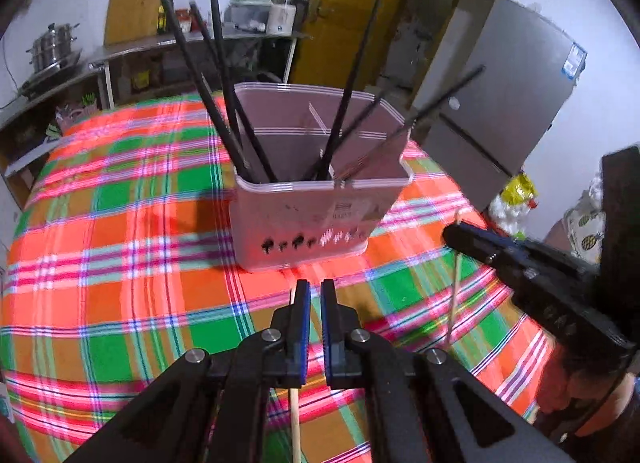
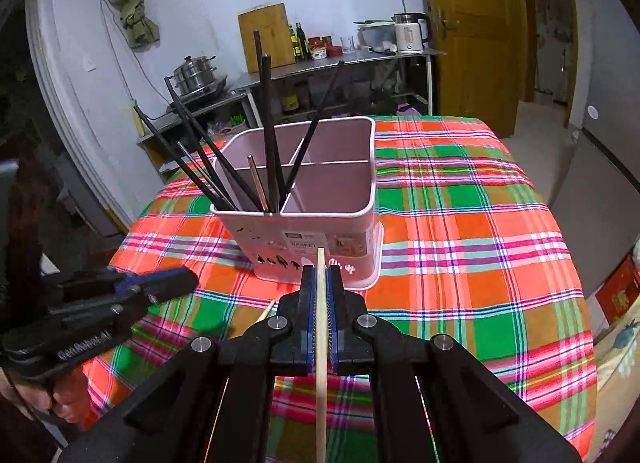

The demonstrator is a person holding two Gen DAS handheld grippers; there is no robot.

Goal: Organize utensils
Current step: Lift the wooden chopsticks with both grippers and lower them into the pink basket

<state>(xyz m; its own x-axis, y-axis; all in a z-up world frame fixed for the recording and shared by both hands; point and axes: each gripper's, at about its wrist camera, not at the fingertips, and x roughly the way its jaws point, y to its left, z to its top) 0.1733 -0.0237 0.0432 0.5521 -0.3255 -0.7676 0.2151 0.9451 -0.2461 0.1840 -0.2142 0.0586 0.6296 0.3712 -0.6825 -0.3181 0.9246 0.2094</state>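
Both tongs are pinching one pale wooden chopstick each, lifted clear of the plaid-clothed surface (image 2: 460,231), just in front of the pink plastic divided utensil basket (image 2: 320,239).

- Left tongs (image 1: 316,291): looking pressed together, but the left chopstick (image 1: 295,423) is sitting against the outer side of the left finger in the left wrist view. Can't tell how squarely it's being clamped.
- Right tongs (image 2: 320,275): pressing on the right chopstick (image 2: 321,303) dead centre between the pads, with its tip poking up in front of the basket label.
- Basket: black chopsticks (image 2: 268,131) are fanning out of its left compartments, with a thin lighter stick (image 2: 256,183) among them. The right compartments are looking empty in the right wrist view.

Risks from here:
- The left chopstick is looking off-centre, so it could be pivoting or slipping out during the carry.
- Long sticks held near one end mean the free ends are swinging wide. They could be catching the basket rim or the leaning black chopsticks and knocking them out.
- The basket is light and loaded on one side, so a push on the rim could be tipping it.
- Both tongs are working close together in front of the basket, so the sticks could be crossing.
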